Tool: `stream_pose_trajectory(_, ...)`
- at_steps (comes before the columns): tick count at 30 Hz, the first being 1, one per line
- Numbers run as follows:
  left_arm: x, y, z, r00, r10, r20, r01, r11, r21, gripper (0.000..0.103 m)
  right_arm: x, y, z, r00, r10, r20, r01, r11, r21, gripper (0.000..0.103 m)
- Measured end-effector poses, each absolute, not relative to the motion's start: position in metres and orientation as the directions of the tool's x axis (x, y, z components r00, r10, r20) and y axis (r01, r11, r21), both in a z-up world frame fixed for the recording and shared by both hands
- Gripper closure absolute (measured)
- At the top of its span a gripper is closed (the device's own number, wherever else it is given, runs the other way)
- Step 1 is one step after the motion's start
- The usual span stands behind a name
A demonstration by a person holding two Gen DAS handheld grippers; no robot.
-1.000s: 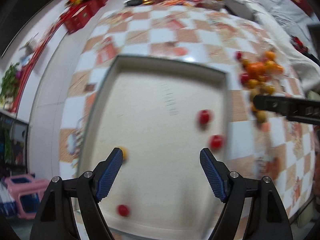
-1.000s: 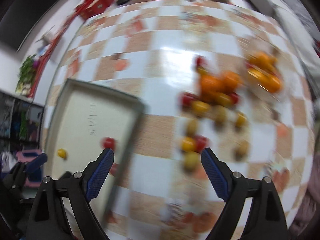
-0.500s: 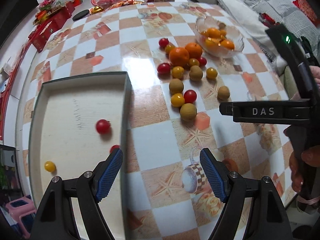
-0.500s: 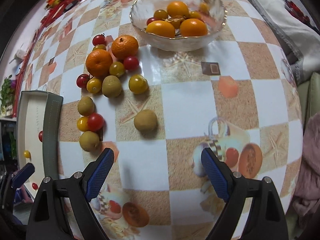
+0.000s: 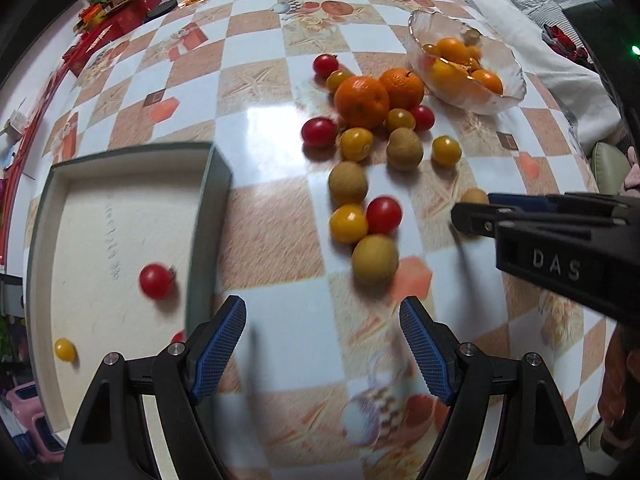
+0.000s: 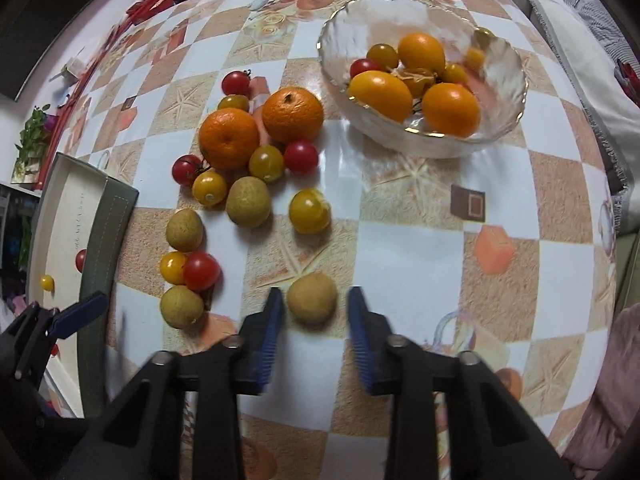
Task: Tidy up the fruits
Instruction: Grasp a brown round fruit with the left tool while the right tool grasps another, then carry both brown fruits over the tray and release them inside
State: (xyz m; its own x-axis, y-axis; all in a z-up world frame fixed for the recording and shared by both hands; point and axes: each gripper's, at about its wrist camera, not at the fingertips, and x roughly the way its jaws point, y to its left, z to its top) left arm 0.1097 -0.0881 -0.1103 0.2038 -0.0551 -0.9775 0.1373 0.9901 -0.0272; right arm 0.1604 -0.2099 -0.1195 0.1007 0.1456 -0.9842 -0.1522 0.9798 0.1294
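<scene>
My right gripper [image 6: 314,312] is open with its blue pads on either side of a tan longan [image 6: 312,298] on the checkered table, a small gap on each side. It also shows from the side in the left wrist view [image 5: 472,214]. A loose pile of fruit lies beyond: two oranges [image 6: 230,138], red and yellow cherry tomatoes [image 6: 201,271] and several longans [image 6: 247,201]. My left gripper [image 5: 322,324] is open and empty above the table, just right of the grey tray [image 5: 210,200], which holds a red tomato [image 5: 156,281] and a yellow one [image 5: 65,349].
A glass bowl [image 6: 508,92] with kumquats and small tomatoes stands at the back right; it also shows in the left wrist view [image 5: 516,80]. Red boxes and snack packets [image 5: 116,12] crowd the table's far edge. A sofa with cushions [image 5: 560,52] runs along the right side.
My right gripper has come down and forward and narrowed around the lone longan. My left gripper has swung right, off the tray toward the fruit pile.
</scene>
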Motion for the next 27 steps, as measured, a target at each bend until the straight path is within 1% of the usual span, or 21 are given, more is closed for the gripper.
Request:
stream_pose_trajectory(5, 0.120, -0.104, -0.116, 0.205, -0.050, -0.977, 0.145, 0.989, -0.020, 0.023, 0.163, -0.227, -0.119, 0.098, 0.180, -0.979, -0.125, 0.978, 0.168, 0.075)
stream_pose_trajectory(6, 0.122, -0.107, -0.118, 0.204, -0.049, -0.978, 0.144, 0.989, -0.020, 0.026, 0.162, -0.232, -0.119, 0.098, 0.187, -0.977, -0.119, 0.977, 0.175, 0.075)
stream_pose_trajectory(8, 0.125, -0.110, -0.122, 0.190, -0.036, -0.981, 0.136, 0.991, -0.010, 0.045, 0.159, -0.238, -0.119, 0.097, 0.199, -0.975, -0.107, 0.976, 0.188, 0.075)
stream_pose_trajectory(10, 0.126, -0.112, -0.124, 0.191, -0.030, -0.981, 0.125, 0.992, -0.005, 0.051, 0.158, -0.243, -0.118, 0.096, 0.207, -0.974, -0.097, 0.975, 0.198, 0.075)
stream_pose_trajectory(11, 0.127, -0.113, -0.123, 0.198, -0.032, -0.980, 0.130, 0.992, -0.006, 0.061, 0.157, -0.245, -0.118, 0.096, 0.210, -0.973, -0.093, 0.975, 0.201, 0.075)
stream_pose_trajectory(13, 0.128, -0.115, -0.122, 0.203, -0.043, -0.978, 0.143, 0.990, -0.014, 0.075, 0.154, -0.251, -0.116, 0.096, 0.214, -0.972, -0.085, 0.975, 0.206, 0.075)
stream_pose_trajectory(16, 0.128, -0.114, -0.120, 0.192, -0.079, -0.978, 0.137, 0.989, -0.053, 0.075, 0.151, -0.257, -0.113, 0.098, 0.227, -0.969, -0.071, 0.973, 0.221, 0.075)
stream_pose_trajectory(27, 0.102, -0.091, -0.094, 0.197, -0.130, -0.972, 0.131, 0.986, -0.106, 0.075, 0.122, -0.264, -0.103, 0.090, 0.278, -0.956, -0.021, 0.961, 0.277, 0.075)
